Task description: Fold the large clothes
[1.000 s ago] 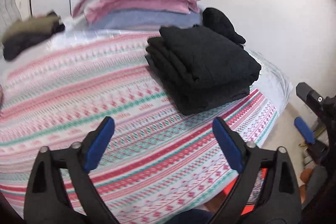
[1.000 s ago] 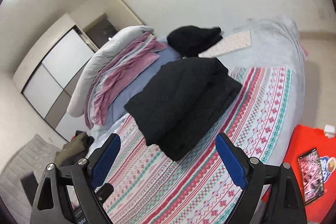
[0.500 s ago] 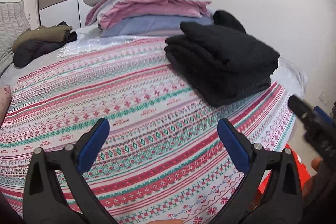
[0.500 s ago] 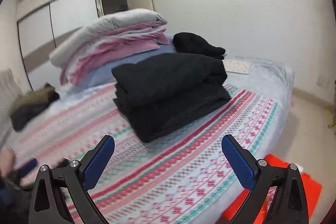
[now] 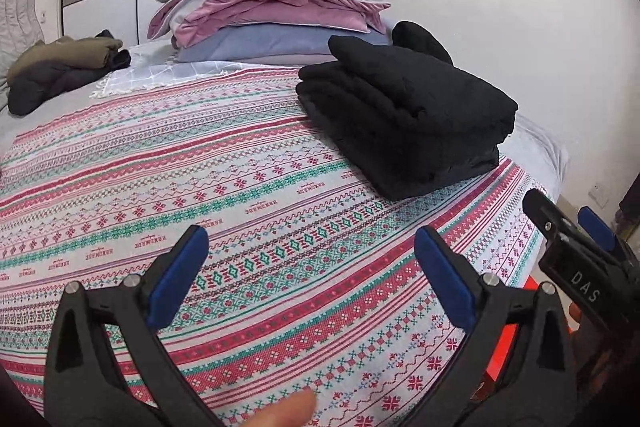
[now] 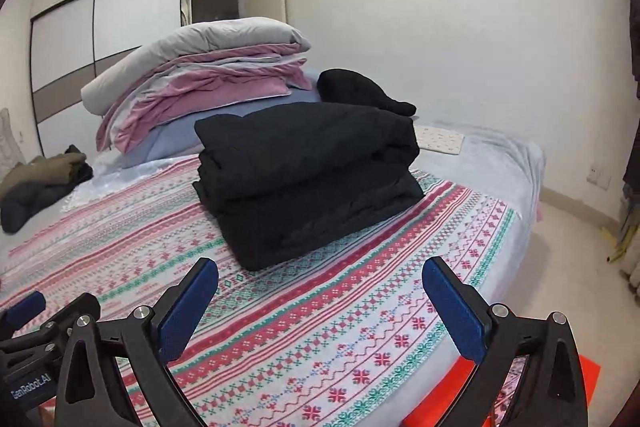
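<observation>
One done: black garment (image 6: 308, 179) lies folded on bed (image 6: 360, 307)
Left: olive pile (image 5: 60, 67) looks unfolded
Jaws: left gripper (image 5: 316, 279), right gripper (image 6: 320, 311) spread wide, empty

Folded black garment (image 6: 308, 179) screens bedding and a second dark item on a patterned bed.

From the right wrist view, the garment hides the lower front of the stacked quilts (image 6: 200, 83) and the base of a smaller black bundle (image 6: 360, 89) behind it, whose kind cannot be told. An olive and dark heap (image 5: 60, 67) lies near the frame's left edge, too crumpled to identify. An orange object (image 6: 448, 391) beside the bed is mostly covered by the right gripper (image 6: 320, 303) and cut by the bottom edge. In the left wrist view, a fingertip (image 5: 288, 411) enters at the bottom edge, the hand itself unseen below the left gripper (image 5: 312, 267).
</observation>
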A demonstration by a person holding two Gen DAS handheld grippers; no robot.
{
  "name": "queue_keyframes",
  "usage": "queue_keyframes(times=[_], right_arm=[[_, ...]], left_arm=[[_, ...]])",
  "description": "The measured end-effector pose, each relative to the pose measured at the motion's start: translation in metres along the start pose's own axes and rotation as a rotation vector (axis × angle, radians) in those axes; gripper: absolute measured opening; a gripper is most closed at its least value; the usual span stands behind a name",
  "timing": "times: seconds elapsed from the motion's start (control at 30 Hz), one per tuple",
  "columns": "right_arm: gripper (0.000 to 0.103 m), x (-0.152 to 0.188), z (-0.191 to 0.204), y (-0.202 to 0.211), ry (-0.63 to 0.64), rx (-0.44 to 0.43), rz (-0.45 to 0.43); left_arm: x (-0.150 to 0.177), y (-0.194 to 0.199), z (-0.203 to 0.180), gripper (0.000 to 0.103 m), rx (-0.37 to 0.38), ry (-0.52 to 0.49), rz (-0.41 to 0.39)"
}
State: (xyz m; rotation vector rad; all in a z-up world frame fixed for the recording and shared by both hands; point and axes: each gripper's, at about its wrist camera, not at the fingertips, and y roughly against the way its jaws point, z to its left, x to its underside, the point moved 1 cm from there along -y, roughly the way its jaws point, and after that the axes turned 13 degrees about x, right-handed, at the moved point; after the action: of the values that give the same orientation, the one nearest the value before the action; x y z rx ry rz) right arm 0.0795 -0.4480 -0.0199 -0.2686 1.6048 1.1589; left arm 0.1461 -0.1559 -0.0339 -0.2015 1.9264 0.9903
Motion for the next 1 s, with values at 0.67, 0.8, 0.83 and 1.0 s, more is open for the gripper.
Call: queue_keyframes(times=[0.67, 0.8, 0.83, 1.0], right_arm=[[0.103, 0.000, -0.001, -0.004, 0.039, 0.051, 0.001], [0.103, -0.004, 0.002, -0.009, 0.049, 0.057, 0.005], [0.103, -0.004, 0.003, -0.009, 0.054, 0.062, 0.006], [0.103, 0.005, 0.003, -0.015, 0.053, 0.051, 0.035]], left_arm=[[0.005, -0.007, -0.005, 0.102, 0.025, -0.021, 0.011], [0.006, -0.008, -0.004, 0.102, 0.040, -0.014, 0.015], [0.007, -0.009, -0.003, 0.102, 0.037, -0.012, 0.018], [0.010, -0.013, -0.006, 0.102, 0.048, -0.009, 0.035]])
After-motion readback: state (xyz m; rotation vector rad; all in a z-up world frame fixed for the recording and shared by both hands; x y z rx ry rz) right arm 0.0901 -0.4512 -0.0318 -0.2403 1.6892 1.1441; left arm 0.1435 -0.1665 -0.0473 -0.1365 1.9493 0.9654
